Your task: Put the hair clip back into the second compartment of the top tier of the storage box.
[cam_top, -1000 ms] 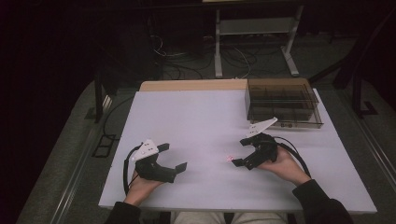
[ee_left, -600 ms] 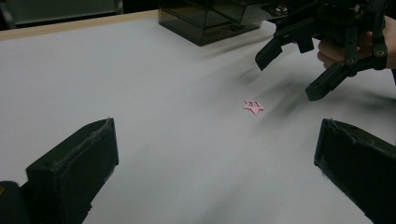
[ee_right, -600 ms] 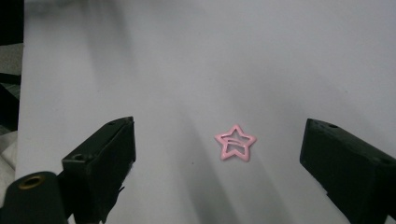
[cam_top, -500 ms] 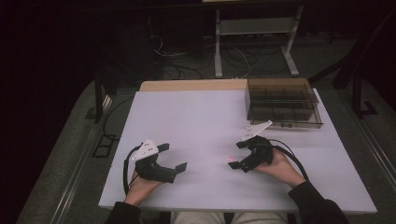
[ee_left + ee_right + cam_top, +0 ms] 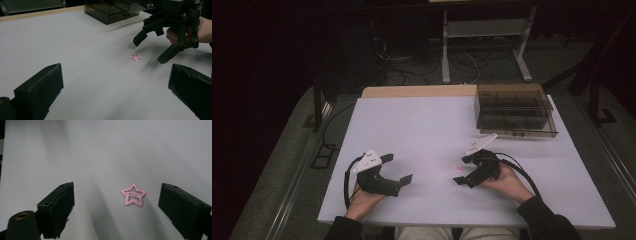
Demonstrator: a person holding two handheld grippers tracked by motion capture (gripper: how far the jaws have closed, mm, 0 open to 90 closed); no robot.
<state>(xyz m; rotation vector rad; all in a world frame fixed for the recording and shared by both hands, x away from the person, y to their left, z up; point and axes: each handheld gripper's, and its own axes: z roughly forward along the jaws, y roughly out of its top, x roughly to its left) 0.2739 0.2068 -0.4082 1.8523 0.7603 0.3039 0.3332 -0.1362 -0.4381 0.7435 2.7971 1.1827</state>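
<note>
A small pink star-shaped clip (image 5: pixel 458 169) lies flat on the white table (image 5: pixel 422 125), right of the middle and toward the near edge. My right gripper (image 5: pixel 460 170) hangs over it, open, with one jaw on either side of the star (image 5: pixel 133 195) and neither one touching it; the jaws have just closed a little. My left gripper (image 5: pixel 399 167) rests at the near left, open and holding nothing, pointing across the table toward the star (image 5: pixel 135 57) and the right gripper (image 5: pixel 150 50).
A dark see-through box (image 5: pixel 514 112) with compartments stands at the far right of the table. A cardboard strip (image 5: pixel 417 91) runs along the back edge. Cables trail from both grippers. Beyond the table are a dark floor and a metal stand (image 5: pixel 484 35).
The right gripper has shifted slightly left and toward the near edge, so its jaws now straddle the pink star. The left gripper has stayed where it was.
</note>
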